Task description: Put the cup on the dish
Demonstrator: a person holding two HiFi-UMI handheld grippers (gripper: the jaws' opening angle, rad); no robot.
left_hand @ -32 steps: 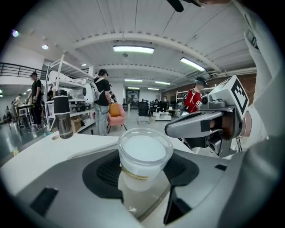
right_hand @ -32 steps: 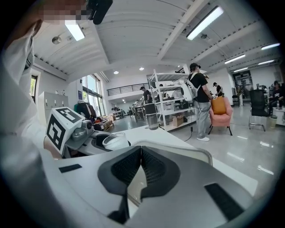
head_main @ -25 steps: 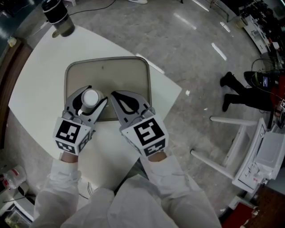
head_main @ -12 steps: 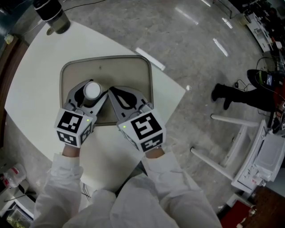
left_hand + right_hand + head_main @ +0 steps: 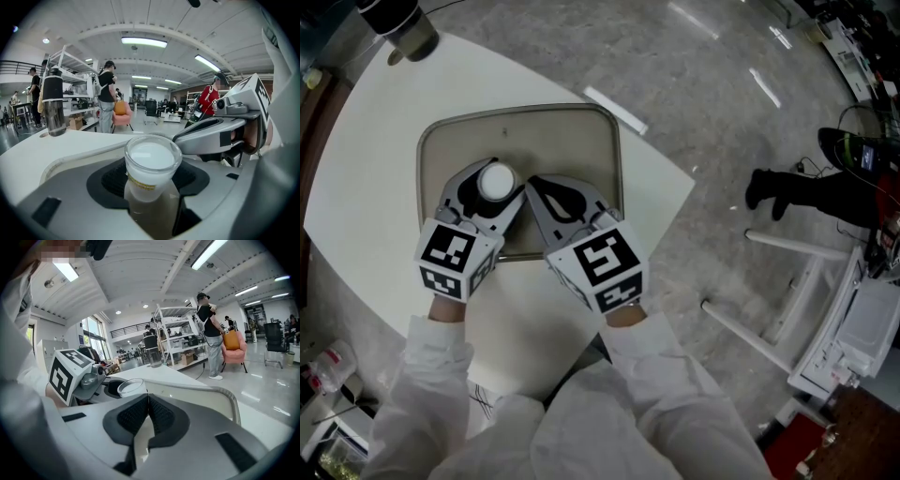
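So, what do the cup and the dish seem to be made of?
The cup: probably clear plastic, perhaps glass; its wall is see-through and glossy, and the white inside shows. The dish: likely matte beige plastic; dull even surface, moulded raised rim.

This is a large open-plan lab or workshop hall, with metal shelving racks [image 5: 180, 341], long ceiling strip lights [image 5: 144, 42], a polished grey floor [image 5: 694, 84], office chairs [image 5: 151, 108], a pink armchair [image 5: 233, 348] and people [image 5: 208, 329] standing about.

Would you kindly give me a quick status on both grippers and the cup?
Left gripper shut on cup, over dish; contact unclear. Right gripper shut, empty, alongside. Nothing else on dish.
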